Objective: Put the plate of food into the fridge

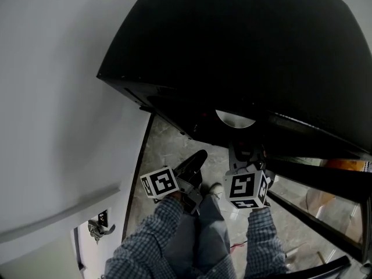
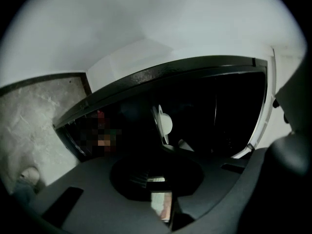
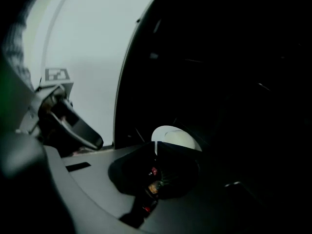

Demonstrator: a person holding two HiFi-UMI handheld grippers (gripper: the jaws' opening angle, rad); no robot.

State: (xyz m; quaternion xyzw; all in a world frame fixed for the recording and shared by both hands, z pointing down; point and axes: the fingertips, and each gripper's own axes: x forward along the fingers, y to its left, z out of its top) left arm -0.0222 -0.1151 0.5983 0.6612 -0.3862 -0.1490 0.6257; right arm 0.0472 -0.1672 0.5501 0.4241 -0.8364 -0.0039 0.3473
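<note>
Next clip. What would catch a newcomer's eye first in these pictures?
The huge black fridge swallows the upper right of the head view, its inside almost too dark to read. Against that dark a small white plate glows near the centre, its rim gripped by the right gripper. The left gripper hangs beside it, and both carry bold marker cubes above checked sleeves.

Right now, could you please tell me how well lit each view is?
Head view: fridge underexposed to black, fisheye bending its edges. Left gripper view: dark interior, only the plate catches light. Right gripper view: mostly black; plate bright at the jaws.
</note>
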